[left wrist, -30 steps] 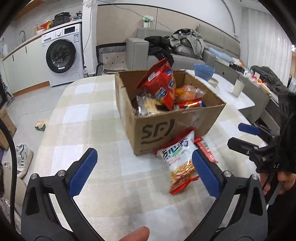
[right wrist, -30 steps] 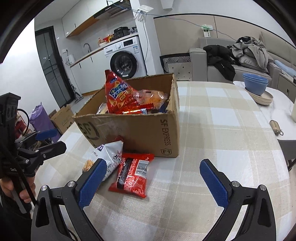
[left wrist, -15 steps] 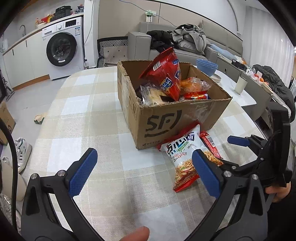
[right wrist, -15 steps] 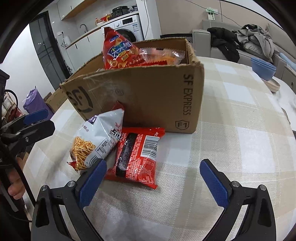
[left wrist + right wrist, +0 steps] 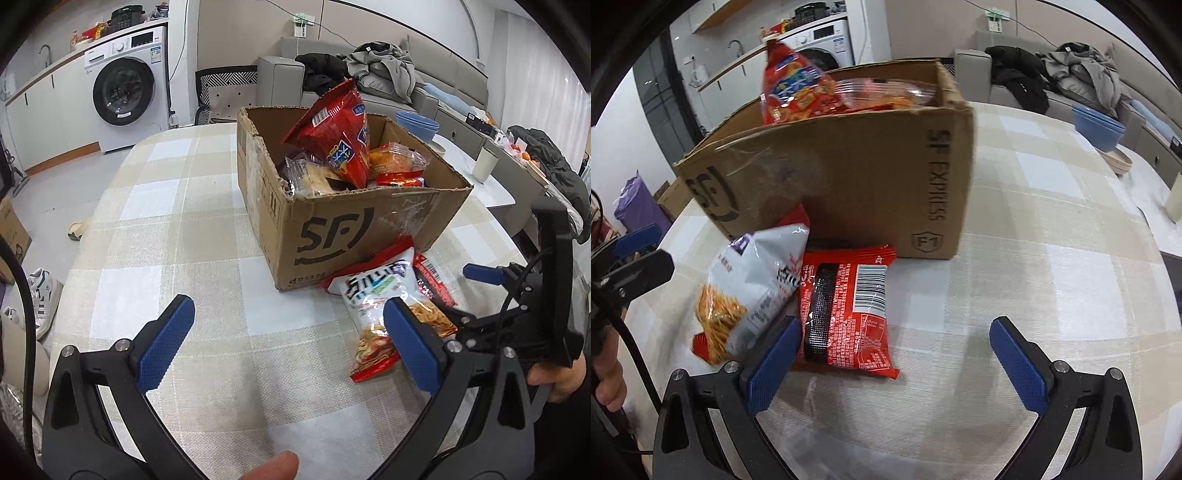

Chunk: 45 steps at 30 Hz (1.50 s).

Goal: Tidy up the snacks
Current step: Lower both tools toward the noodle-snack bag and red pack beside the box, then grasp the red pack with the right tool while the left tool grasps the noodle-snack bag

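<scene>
A brown cardboard box (image 5: 369,229) (image 5: 849,177) stands on the checked tablecloth, holding a tall red snack bag (image 5: 338,136) (image 5: 798,92) and several other packets. Against its near wall lie a white-and-red bag of fried sticks (image 5: 376,306) (image 5: 753,284) and a flat red packet with a barcode (image 5: 846,314) (image 5: 430,280). My right gripper (image 5: 895,354) is open just short of the red packet, its left finger beside the packet's near edge. My left gripper (image 5: 288,347) is open over bare cloth, left of the white bag. The right gripper (image 5: 491,295) also shows in the left wrist view.
Blue bowls (image 5: 417,123) (image 5: 1099,125) and a pale cup (image 5: 484,166) sit at the table's far side. A washing machine (image 5: 125,85), a sofa with clothes (image 5: 369,70) and shoes on the floor (image 5: 42,295) surround the table. A fingertip (image 5: 273,467) shows at the bottom edge.
Both grippers have moved closer to the box and the two packets on the cloth. The right gripper has dropped lower and nearer the red packet. Both stayed open.
</scene>
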{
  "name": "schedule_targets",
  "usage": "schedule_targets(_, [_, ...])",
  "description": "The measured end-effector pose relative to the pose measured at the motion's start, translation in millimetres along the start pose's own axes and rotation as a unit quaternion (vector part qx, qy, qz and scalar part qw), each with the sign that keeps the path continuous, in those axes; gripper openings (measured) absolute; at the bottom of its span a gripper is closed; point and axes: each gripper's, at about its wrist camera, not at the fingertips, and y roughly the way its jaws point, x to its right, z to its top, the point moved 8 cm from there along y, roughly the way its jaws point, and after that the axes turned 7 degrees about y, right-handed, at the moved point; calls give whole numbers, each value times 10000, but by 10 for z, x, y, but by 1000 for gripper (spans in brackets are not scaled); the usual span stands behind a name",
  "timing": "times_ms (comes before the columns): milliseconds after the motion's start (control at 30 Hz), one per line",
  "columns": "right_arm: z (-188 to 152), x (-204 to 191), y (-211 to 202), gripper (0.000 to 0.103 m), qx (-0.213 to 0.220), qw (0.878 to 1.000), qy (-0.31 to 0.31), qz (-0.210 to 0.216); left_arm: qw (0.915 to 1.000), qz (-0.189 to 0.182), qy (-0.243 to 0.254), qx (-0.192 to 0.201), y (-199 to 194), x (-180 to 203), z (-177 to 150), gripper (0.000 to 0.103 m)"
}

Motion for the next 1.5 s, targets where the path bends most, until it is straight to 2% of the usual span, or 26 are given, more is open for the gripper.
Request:
schedule_targets(100, [47,127,-14,102,24,9998,166,-128,10000,7,6,-23,26,1,-10,102])
schedule_targets(267, [55,142,-16,102,-16,10000,67,66,10000,-3,31,-46,49,15,-25,102])
schedule_targets(333, [51,82,-5,99,-19,9999,-60,141,10000,-9,35,-71,68,24,-32,102])
schedule_targets(533, [3,-50,-16,77,83,9989,-397,228,9999,-30,83,-115,105,70,-65,102])
schedule_targets(567, [-5,-71,-28,70,97,9987,-434,232,9999,-26,87,-122,111,71,-70,102])
schedule_targets(600, [-8,-86,-36,56,115,9985,-473,252,9999,-25,88,-124,113,73,-74,102])
schedule_targets(633, [-6,-96,-42,48,139,9984,-492,241,9999,-29,87,-123,113,73,-72,102])
schedule_targets(700, [-38,-133,-80,44,179,9983,-457,297,9999,-35,91,-126,116,74,-78,102])
schedule_targets(900, [-79,-113,-227,43,252,9984,-367,359,9999,-75,85,-125,116,87,-88,102])
schedule_targets(1100, [-6,-27,-515,43,523,9972,-281,445,9997,-166,94,-159,127,149,-94,102])
schedule_targets(1367, [5,24,-734,44,719,9957,-168,560,9987,-365,225,-272,193,406,-111,102])
schedule_targets(1500, [87,112,-823,44,787,9950,-120,609,9981,-515,136,-319,273,518,-125,102])
